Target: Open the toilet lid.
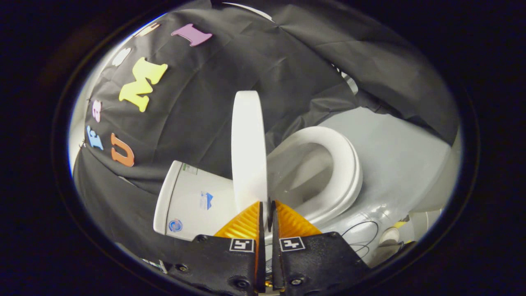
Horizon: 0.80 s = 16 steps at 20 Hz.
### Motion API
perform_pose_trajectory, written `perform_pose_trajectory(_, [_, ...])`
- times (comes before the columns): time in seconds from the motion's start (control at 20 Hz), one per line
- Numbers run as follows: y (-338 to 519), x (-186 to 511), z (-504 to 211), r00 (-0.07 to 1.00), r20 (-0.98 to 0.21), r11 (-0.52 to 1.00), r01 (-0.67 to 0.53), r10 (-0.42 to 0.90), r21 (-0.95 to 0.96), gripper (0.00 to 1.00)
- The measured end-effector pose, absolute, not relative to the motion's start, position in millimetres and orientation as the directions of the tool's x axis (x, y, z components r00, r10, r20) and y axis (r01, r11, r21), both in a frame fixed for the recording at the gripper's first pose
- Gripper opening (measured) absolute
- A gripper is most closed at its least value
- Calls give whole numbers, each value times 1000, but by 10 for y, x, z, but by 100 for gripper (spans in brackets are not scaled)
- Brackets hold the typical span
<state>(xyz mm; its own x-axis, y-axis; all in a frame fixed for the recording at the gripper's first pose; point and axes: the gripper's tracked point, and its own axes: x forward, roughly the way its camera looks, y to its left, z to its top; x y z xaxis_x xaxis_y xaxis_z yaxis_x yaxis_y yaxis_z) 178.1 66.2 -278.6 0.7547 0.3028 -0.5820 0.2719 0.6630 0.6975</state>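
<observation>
Tongs [266, 213] at lower centre, nearly closed, pinching edge of toilet lid [248, 144]. Lid stands raised mid-frame, clear of seat [343, 172] to its right, tank [193, 203] at left. Opening mostly done; release left.

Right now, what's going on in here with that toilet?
A person's handheld gripper is shut on the rim of the white plastic toilet lid, one finger on each side of its edge. The lid is raised and seen edge-on, standing clear of the white oval seat ring, which lies down around the open bowl. The white ceramic tank sits on the lid's other side, and the lid is not yet resting against it. The opening looks well under way.
</observation>
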Motion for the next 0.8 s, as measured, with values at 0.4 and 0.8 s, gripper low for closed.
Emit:
perform_pose_trajectory(0.4, [898, 1768, -2557, 758, -600, 727, 258, 257, 636, 10])
perform_pose_trajectory(0.8, [1143, 1760, -2354, 761, -604, 776, 226, 237, 589, 9])
